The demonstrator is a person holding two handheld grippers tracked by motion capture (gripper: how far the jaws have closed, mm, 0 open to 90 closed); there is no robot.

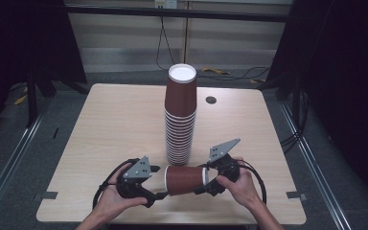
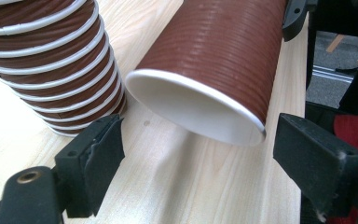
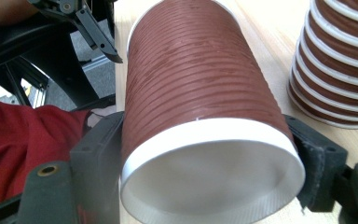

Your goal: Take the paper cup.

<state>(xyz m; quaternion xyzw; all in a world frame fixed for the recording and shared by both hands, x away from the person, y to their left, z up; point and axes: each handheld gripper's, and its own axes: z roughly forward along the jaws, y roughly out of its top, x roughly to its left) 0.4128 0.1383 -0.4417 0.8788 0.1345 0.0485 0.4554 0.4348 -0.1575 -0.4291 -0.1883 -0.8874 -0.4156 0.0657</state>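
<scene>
A brown ribbed paper cup [image 1: 184,179] lies level just above the table's front edge, held between my two hands. My right gripper [image 1: 203,179] is shut on its narrow base end; in the right gripper view the jaws [image 3: 209,149] press both sides of the cup [image 3: 196,79] near its white bottom. My left gripper [image 1: 160,182] faces the cup's open mouth. In the left gripper view its jaws [image 2: 205,144] stand open on either side of the white rim without touching the cup [image 2: 214,51]. A tall stack of upturned brown cups [image 1: 180,115] rises just behind.
The stack's lower cups [image 2: 51,60] stand close to the left jaw, and the stack [image 3: 340,60] is near the right jaw too. The wooden table [image 1: 115,124] has a small dark hole [image 1: 211,100] at the back. Cables lie on the floor beyond.
</scene>
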